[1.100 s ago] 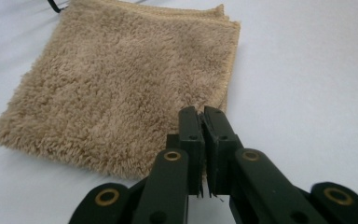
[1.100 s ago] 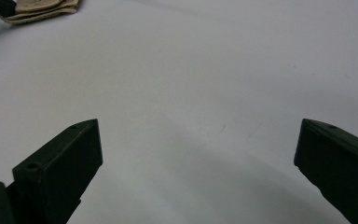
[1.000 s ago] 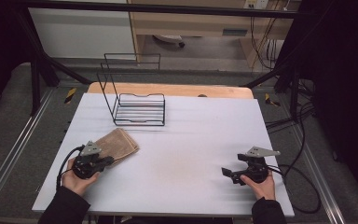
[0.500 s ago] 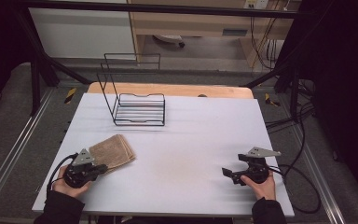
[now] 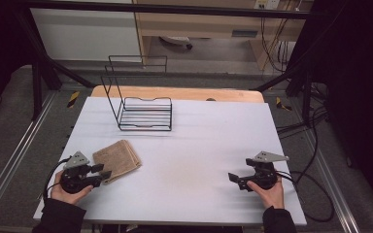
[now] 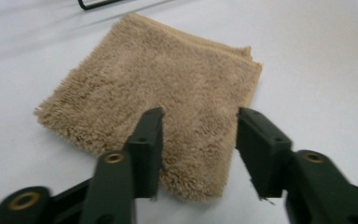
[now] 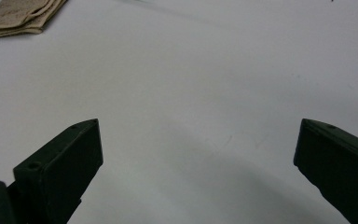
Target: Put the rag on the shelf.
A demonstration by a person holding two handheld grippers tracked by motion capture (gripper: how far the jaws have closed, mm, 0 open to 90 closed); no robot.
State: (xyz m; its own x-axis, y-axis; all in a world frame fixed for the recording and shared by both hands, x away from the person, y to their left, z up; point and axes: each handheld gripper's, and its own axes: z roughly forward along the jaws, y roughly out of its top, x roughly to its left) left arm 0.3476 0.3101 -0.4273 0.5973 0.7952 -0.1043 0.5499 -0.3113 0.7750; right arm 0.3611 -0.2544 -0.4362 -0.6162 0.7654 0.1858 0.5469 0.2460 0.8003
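Left gripper (image 5: 102,171) jaws had just been opening, apart over the folded tan towel (image 5: 118,158), near edge between them, probably no contact. Right gripper (image 5: 234,179) wide apart over bare worktop (image 5: 199,145). Wire rack (image 5: 143,112) stood at the far side.

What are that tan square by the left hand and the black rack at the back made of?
The folded tan cloth looks like terry towelling: soft, matt, with a fuzzy looped pile and stitched edges stacked in layers. The black wire rack seems to be thin metal wire with a dark coating, judging by its slim straight rods and bent corners; painted or plastic-coated, I can't tell.
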